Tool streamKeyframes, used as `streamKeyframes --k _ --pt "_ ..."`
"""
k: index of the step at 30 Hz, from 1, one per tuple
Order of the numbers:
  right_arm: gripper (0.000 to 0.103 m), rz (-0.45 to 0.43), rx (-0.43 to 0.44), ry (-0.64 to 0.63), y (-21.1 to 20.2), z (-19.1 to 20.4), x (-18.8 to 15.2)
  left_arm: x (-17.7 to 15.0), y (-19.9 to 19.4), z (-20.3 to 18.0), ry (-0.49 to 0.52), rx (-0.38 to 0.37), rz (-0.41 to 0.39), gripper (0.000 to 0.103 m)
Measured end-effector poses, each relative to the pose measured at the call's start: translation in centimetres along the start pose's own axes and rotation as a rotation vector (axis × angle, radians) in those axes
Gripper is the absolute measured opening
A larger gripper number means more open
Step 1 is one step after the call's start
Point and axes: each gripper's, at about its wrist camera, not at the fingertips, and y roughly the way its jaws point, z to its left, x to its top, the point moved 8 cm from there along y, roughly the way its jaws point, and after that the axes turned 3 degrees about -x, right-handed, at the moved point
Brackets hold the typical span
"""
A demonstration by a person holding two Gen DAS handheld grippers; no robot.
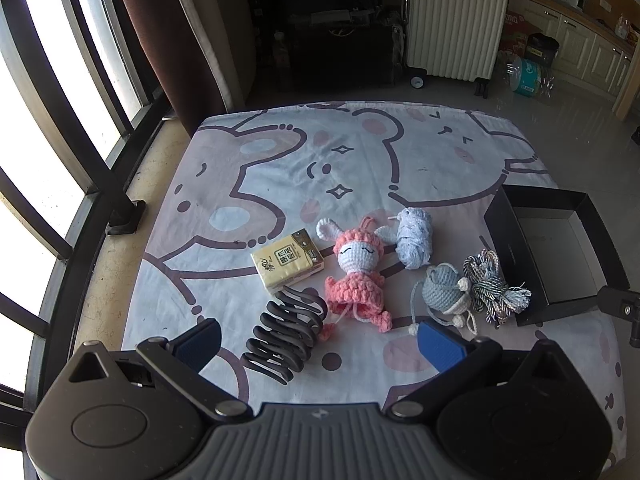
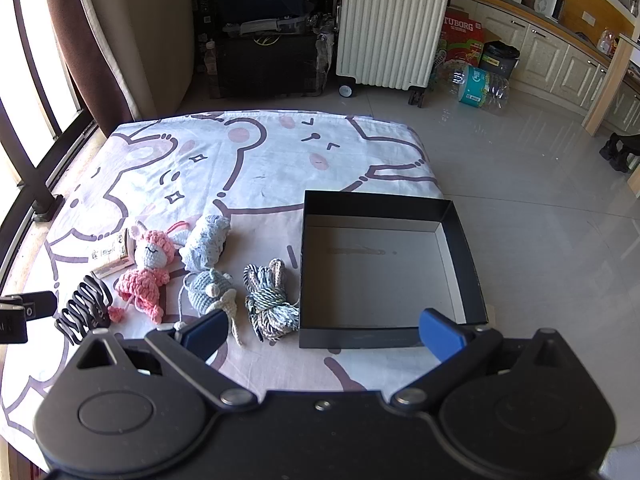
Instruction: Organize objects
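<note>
Cartoon-bear sheet (image 1: pixel 280 168) covers the worktop; pale tiled floor beyond it, window bars along the left edge of both views.

Left gripper (image 1: pixel 320 340) fills the bottom of its frame, jaws spread wide, blue pads showing, nothing between them. It hangs above the sheet's near edge. Right gripper (image 2: pixel 322 330) sits likewise at the bottom of its frame, jaws wide apart and holding nothing, over the near wall of the box.

Nearest the left gripper: black hair claw (image 1: pixel 288 336), lower centre of the left view, lying on the sheet. Just past it, a yellow tissue pack (image 1: pixel 287 266), its near corner touching or almost touching the claw. Right of the pack, a pink crochet doll (image 1: pixel 358 276) lies face up, head toward the far edge. Further right, a grey-blue crochet piece (image 1: pixel 444 288) with a trailing cord, and beside it a bundle of twisted cord with tassel (image 1: pixel 494 288), close to the box wall. Behind those, a pale blue-white yarn skein (image 1: pixel 414 236), just beside the doll's head.

Black box (image 2: pixel 460 240) occupies the centre right of the right view, open-topped, grey floor bare, resting at the sheet's right edge.

Far background: cream ribbed suitcase (image 2: pixel 390 28) upright on the floor, dark luggage to its left, cabinets along the upper right.
</note>
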Motion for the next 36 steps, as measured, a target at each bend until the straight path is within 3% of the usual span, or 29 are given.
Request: streamKeyframes --k 36 --pt "0.103 0.0 -0.001 0.001 -0.12 -0.13 0.1 -0.02 0.26 0.14 0.004 0.001 0.011 0.103"
